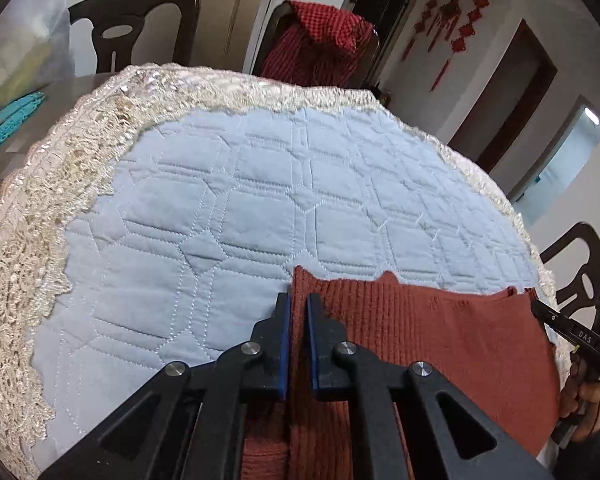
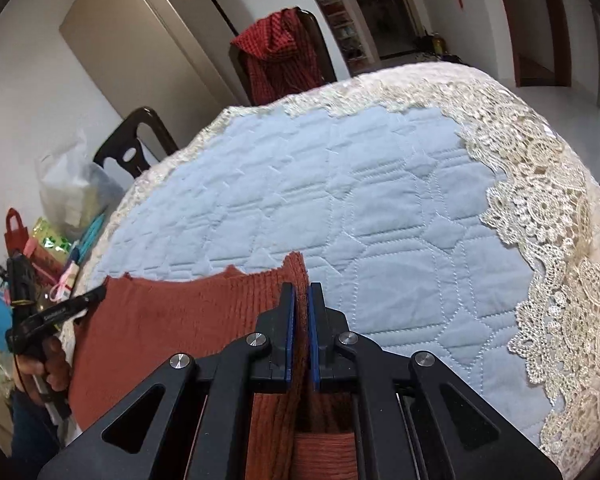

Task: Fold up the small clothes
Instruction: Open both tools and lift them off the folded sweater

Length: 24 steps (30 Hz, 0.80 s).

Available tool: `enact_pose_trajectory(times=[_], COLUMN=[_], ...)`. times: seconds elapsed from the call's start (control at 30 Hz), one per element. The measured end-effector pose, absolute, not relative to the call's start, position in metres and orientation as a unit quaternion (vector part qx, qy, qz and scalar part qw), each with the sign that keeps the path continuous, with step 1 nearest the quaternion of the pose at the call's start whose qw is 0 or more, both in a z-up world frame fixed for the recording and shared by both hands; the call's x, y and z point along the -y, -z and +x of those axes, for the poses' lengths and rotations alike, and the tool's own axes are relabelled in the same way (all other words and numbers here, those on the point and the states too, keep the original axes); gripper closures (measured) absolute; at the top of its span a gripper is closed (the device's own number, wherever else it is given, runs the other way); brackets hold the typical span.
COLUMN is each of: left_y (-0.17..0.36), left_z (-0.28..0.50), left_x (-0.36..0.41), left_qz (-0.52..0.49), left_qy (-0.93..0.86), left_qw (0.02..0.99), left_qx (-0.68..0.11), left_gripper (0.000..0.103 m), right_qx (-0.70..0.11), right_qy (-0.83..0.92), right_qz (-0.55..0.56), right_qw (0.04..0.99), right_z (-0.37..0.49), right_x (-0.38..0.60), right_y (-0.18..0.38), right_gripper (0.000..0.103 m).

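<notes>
A rust-red ribbed knit garment (image 1: 428,344) is stretched between my two grippers above the near edge of a light blue quilted cloth (image 1: 260,200). My left gripper (image 1: 299,312) is shut on the garment's left corner; the fabric runs between its blue pads. My right gripper (image 2: 302,304) is shut on the garment's right corner (image 2: 296,268). The garment also shows in the right wrist view (image 2: 172,320), and its lower part hangs out of sight below both grippers. Each gripper shows at the far side of the other's view: the right one (image 1: 540,308), the left one (image 2: 96,294).
The quilted cloth (image 2: 380,208) has a cream lace border (image 1: 40,240) and covers a round table. Dark chairs stand around it, one draped with red checked fabric (image 1: 324,48). Bags and coloured items (image 2: 60,240) lie at the table's left side.
</notes>
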<state>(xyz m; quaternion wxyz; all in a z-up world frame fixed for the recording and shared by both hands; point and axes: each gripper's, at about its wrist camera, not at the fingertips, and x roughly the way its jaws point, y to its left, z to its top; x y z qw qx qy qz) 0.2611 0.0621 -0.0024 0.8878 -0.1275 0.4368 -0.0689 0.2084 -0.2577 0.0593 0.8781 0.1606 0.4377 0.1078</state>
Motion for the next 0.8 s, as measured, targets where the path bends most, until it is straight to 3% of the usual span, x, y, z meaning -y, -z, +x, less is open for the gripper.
enact_pose_trajectory(times=[0.1, 0.17, 0.43, 0.8], left_y=[-0.004, -0.011, -0.041, -0.01], left_z=[0.255, 0.246, 0.167, 0.102], left_x=[-0.061, -0.061, -0.05, 0.044], left_qz=[-0.116, -0.109, -0.089, -0.035], left_qy=[0.064, 0.058, 0.066, 0.162], left_qw=[0.894, 0.9, 0.922, 0.902], left_qx=[-0.428, -0.418, -0.372, -0.399], left_gripper=[0.091, 0.088, 0.071, 0.07], right_qx=[-0.448, -0.444, -0.4, -0.422], right_qy=[-0.11, -0.098, -0.126, -0.191], right_qz=[0.171, 0.164, 0.108, 0.033], right_qw=[0.87, 0.876, 0.902, 0.886], right_z=[0.21, 0.203, 0.13, 0.068], right_x=[0.262, 0.263, 0.233, 0.138], right_y=[-0.055, -0.062, -0.101, -0.069], right_gripper=[0.095, 0.087, 0.08, 0.08])
